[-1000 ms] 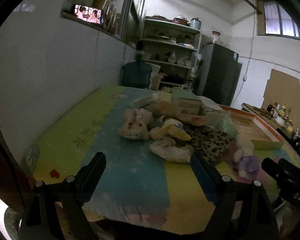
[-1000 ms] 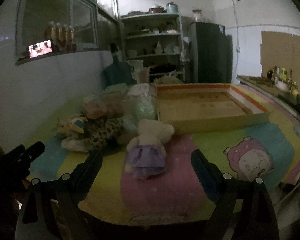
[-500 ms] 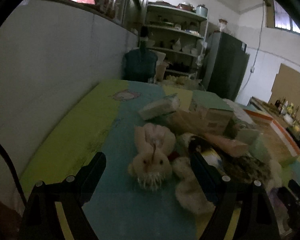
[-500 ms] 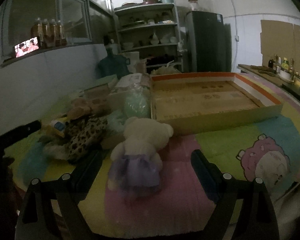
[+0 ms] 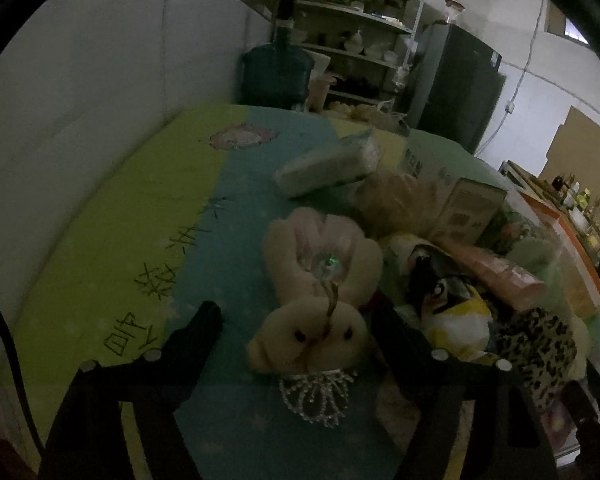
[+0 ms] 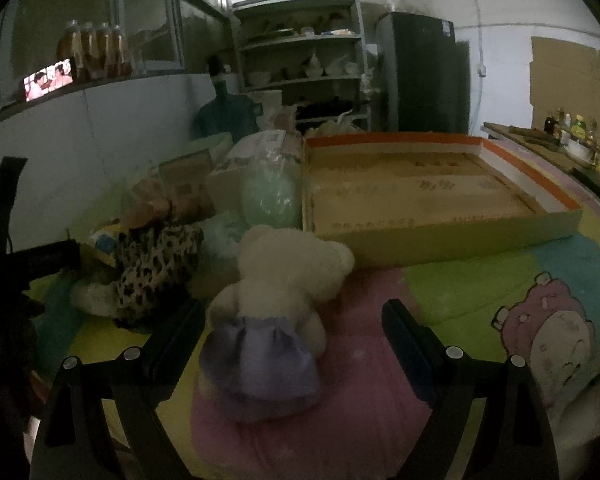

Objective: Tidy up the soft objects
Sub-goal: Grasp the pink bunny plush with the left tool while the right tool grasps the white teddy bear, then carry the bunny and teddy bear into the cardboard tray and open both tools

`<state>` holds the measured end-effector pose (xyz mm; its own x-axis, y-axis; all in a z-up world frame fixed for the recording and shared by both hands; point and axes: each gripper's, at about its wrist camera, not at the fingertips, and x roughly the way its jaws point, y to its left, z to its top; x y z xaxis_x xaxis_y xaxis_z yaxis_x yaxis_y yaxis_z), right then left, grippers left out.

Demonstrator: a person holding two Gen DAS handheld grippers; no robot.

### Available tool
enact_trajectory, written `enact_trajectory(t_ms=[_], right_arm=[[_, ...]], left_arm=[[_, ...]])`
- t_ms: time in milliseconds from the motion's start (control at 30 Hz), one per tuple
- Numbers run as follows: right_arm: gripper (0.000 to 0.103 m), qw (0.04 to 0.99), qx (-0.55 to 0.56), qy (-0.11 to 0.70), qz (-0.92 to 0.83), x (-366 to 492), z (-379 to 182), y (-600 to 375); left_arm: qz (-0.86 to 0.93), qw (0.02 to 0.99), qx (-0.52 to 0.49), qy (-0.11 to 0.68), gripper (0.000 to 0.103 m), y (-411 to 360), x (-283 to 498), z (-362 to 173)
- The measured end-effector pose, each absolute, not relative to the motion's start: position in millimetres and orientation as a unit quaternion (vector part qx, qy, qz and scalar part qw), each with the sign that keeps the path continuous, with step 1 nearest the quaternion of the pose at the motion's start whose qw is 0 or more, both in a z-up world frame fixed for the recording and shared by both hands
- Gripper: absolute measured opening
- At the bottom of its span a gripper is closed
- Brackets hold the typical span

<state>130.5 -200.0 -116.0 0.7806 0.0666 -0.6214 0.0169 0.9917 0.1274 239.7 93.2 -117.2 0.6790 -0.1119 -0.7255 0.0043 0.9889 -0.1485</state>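
Observation:
A cream plush rabbit with a lace collar lies on the blue stripe of the cloth, head toward me. My left gripper straddles its head and its jaws are closing. The right finger is at the rabbit's cheek; the left finger still stands off it. A white teddy bear in a purple skirt lies face down on the pink stripe. My right gripper is open around its lower body, with a wide gap on the right side.
Right of the rabbit is a pile: a yellow-and-black plush, a leopard-print plush, a tissue pack and boxes. A shallow cardboard tray lies behind the bear. A wall runs along the left, with a water jug at the back.
My left gripper moved forward and down until the rabbit's head lay between its fingers, and the jaws narrowed. My right gripper came closer to the bear.

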Motion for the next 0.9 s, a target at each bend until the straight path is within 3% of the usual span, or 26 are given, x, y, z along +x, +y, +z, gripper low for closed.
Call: enact_trajectory(t_ms=[100,133,200,233,267,633,900], right_arm=[[0.090,0.935,0.079,0.345,0.021,131.8,-120.1,-204.2],[0.086,0.935,0.076,0.345,0.020,131.0,-120.3,-203.9],[0.072,0.936,0.076,0.343,0.029,128.4,-118.9,-203.7],[0.056,0.935,0.085,0.342,0.045,127.8,-118.8,-204.1],[0.050,0.933,0.090,0.345,0.056,127.4,-118.6,-202.9],[0.045,0.943,0.080,0.317,0.061,116.6,-106.1,-201.6],[0.045,0.952,0.079,0.286,0.072,109.1,-87.2,-203.5]], left_arm=[[-0.043,0.917,-0.066,0.392,0.046,93.2,238.2,-118.5],[-0.044,0.918,-0.065,0.389,0.046,92.0,236.4,-118.9],[-0.041,0.919,-0.062,0.388,0.043,92.0,231.8,-118.5],[-0.042,0.921,-0.062,0.383,0.042,92.1,230.2,-118.6],[-0.043,0.921,-0.064,0.381,0.042,92.7,228.2,-118.4],[-0.044,0.935,-0.098,0.337,0.040,106.0,203.4,-112.0],[-0.046,0.952,-0.096,0.287,0.040,98.9,178.5,-75.0]])
